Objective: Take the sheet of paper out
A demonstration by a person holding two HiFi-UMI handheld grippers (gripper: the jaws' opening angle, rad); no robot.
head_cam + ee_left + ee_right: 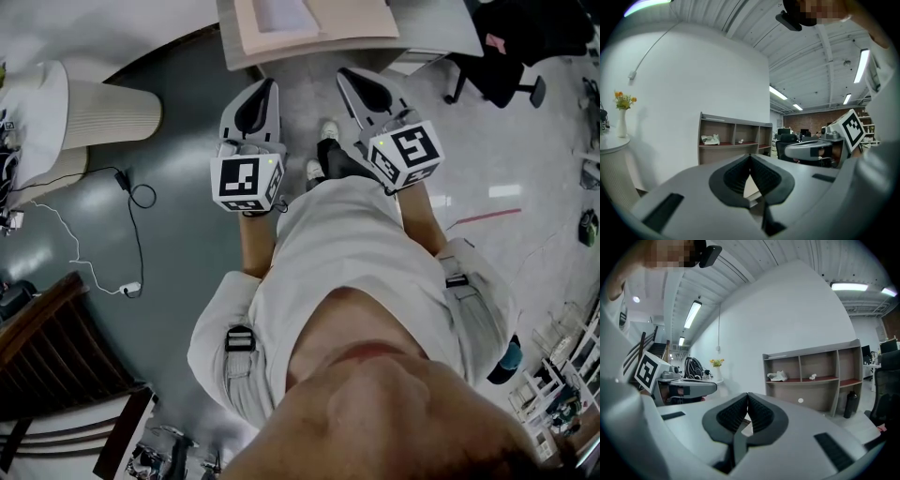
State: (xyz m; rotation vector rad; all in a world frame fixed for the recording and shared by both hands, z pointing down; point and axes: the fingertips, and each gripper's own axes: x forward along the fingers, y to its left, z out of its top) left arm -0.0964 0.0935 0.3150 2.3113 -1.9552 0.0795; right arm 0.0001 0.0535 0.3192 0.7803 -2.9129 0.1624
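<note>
Left tongs (270, 86) and right tongs (345, 75), both pressed together with nothing pinched, point side by side toward the table (441, 28) at the top of my head view. Each pair is held level in front of the person who carries them, a marker cube (247, 178) at the back of each.

Seen from the left gripper view, the left tongs (750, 157) have their dark ribbed pads (736, 176) meeting at the tip. The right tongs (747, 394) show the same in the right gripper view.

On the table, ahead of both tips and clear of them, lies the sheet of paper (281, 17), pale on what looks like an open peach-coloured folder (361, 19).

An open shelf unit (733, 138) stands against the white wall beyond the table. A vase (622, 123) of orange and yellow flowers sits on a round white stand to the left. A black office chair (497, 56) stands at the right of the table, and a white cable (75, 248) trails across the grey floor (178, 244) on the left.
</note>
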